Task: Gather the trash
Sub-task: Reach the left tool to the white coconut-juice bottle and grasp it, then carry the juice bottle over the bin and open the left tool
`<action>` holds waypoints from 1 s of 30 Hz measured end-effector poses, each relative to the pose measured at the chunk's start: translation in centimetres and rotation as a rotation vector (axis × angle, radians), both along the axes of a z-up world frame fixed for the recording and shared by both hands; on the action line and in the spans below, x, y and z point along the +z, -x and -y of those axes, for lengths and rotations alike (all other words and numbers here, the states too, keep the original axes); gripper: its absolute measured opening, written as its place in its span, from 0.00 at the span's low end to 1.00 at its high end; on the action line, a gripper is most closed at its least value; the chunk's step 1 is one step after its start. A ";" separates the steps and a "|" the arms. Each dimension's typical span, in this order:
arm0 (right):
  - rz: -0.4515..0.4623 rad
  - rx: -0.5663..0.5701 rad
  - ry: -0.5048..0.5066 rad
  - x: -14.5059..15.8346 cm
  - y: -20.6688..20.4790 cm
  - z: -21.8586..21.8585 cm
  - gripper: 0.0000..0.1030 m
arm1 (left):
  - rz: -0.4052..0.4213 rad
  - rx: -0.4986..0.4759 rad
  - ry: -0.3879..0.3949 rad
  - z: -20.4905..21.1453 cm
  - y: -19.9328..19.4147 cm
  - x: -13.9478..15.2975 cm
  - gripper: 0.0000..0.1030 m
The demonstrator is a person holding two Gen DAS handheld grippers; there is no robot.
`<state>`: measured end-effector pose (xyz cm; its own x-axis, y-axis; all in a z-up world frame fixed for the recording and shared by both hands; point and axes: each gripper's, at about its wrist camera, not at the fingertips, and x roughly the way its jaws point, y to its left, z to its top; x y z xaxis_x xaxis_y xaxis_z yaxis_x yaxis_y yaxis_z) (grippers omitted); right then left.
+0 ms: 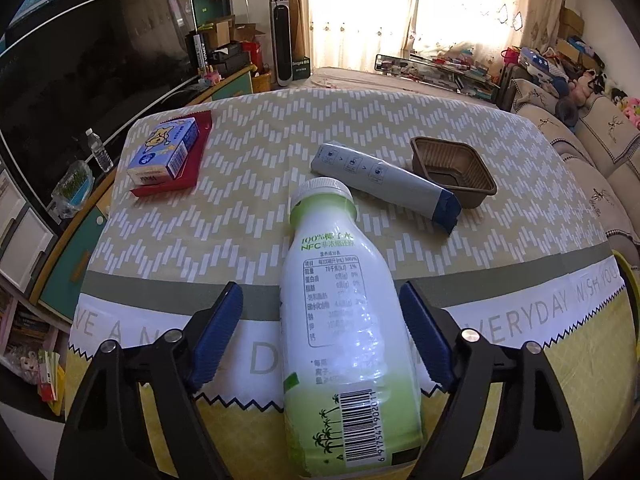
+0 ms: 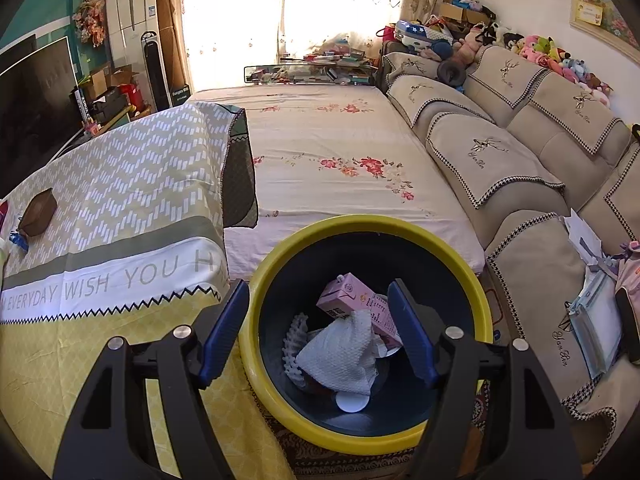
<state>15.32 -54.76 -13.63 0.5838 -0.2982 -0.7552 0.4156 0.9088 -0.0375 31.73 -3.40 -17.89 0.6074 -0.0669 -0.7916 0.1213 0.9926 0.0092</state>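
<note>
A white and green plastic bottle [image 1: 340, 300] lies on the tablecloth with its cap pointing away, between the fingers of my left gripper [image 1: 320, 292]. The left pad stands clear of the bottle; the right pad is at its side. My right gripper [image 2: 318, 286] hangs open over a dark bin with a yellow rim [image 2: 460, 256], nothing between its fingers. Inside the bin lie a pink carton [image 2: 360, 300] and a crumpled white tissue [image 2: 340, 356]. A grey and blue wrapper [image 1: 384, 182], a brown plastic tray [image 1: 452, 168] and a blue box [image 1: 164, 152] on a red packet [image 1: 194, 168] rest farther back.
The table [image 1: 240, 220] wears a yellow patterned cloth that hangs over its near edge. The bin stands on the floor at the table's right corner. Beyond are a bed with a floral sheet [image 2: 340, 140], a beige sofa [image 2: 500, 152] and a television [image 1: 100, 60] at the left.
</note>
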 end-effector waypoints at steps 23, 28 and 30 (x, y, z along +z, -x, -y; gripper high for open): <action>0.041 -0.023 -0.041 0.3 1.5 1.0 0.66 | 0.016 -0.170 0.064 2.2 2.6 3.0 0.50; 0.080 -0.039 -0.063 0.9 2.9 2.3 0.66 | 0.033 -0.262 0.094 5.4 4.6 5.0 0.50; 0.097 -0.047 -0.076 1.0 3.5 2.9 0.66 | 0.051 -0.308 0.092 7.4 5.5 6.1 0.50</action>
